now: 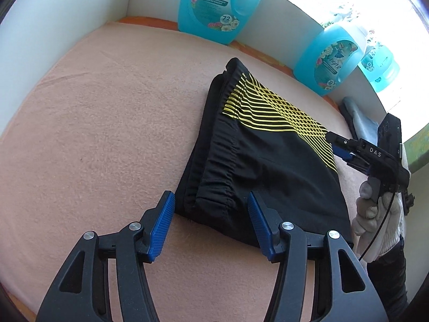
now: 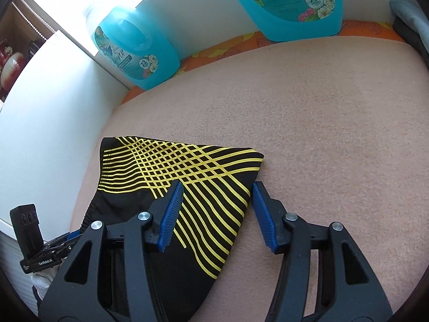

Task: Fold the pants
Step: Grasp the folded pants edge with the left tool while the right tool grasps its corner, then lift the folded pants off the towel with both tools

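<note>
Left wrist view: three detergent bottles (image 1: 214, 5), one folded pants (image 1: 268, 161), both grippers' fingers (image 1: 161, 214) apart, empty.

Black pants (image 1: 268, 166) crossed by thin yellow stripes that weave into a lattice near one corner; plain black along the gathered waistband. Salmon-pink fleecy cover (image 1: 107, 123) on the table, with an orange flowered cloth (image 2: 230, 48) edging the far side. Turquoise-blue detergent bottles (image 1: 214, 5), teal labels printed with white and pink blossoms and a butterfly. White wall (image 1: 61, 26) behind. Left tongs (image 1: 211, 225) and right tongs (image 2: 217, 214) matte black, ribbed royal-blue pads (image 1: 162, 225), silver pins. Off-white knitted glove (image 1: 375, 220) on the hand. Grey-blue fabric (image 1: 362, 118) at the edge.
</note>
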`<state>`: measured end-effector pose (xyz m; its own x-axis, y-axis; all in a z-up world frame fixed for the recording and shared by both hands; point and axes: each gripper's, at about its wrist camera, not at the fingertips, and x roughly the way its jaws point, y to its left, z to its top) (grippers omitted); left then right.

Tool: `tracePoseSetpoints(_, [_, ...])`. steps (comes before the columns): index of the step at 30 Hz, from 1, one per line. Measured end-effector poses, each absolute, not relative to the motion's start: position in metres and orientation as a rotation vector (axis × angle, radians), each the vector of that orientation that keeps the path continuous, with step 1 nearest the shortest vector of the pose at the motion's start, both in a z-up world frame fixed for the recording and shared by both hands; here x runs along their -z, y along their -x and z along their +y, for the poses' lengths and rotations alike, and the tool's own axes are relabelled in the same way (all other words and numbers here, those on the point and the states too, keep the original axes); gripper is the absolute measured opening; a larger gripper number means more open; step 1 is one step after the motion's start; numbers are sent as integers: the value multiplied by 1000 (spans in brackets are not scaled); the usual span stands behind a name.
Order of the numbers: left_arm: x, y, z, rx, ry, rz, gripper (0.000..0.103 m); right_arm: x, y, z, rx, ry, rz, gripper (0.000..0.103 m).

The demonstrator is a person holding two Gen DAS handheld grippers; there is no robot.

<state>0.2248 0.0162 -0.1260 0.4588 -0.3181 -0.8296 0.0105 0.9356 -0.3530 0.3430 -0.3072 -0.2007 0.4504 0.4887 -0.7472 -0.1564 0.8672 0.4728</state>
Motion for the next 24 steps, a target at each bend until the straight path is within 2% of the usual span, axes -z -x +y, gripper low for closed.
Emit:
tracePoseSetpoints(9, [139,-214,3,150,254,976,64,203,-344,-299,-415,-398,1001,56])
tracePoseSetpoints(12, [142,-209,0,143,237,945,63,206,-342,-303,-407,-435,986,50])
tracePoseSetpoints(13, [143,-207,-1,136,228,936,62,207,-342,-305,-401,-450,987,45])
tracePoseSetpoints(14, [143,-206,-2,128,221,929,56,208,-343,-306,-396,-463,992,35])
tracePoseSetpoints(15, [143,-205,-2,128,223,923,44,210,-344,-306,-395,-471,1001,29])
tracePoseSetpoints(16, [144,-206,-3,141,241,925,39,212,-345,-305,-392,-474,1007,17])
tracePoseSetpoints(18, [147,-206,-2,172,285,927,25,209,-341,-298,-379,-430,995,14])
tracePoseSetpoints(24, [144,-202,1,196,333,887,20,180,-327,-278,-381,-340,929,10])
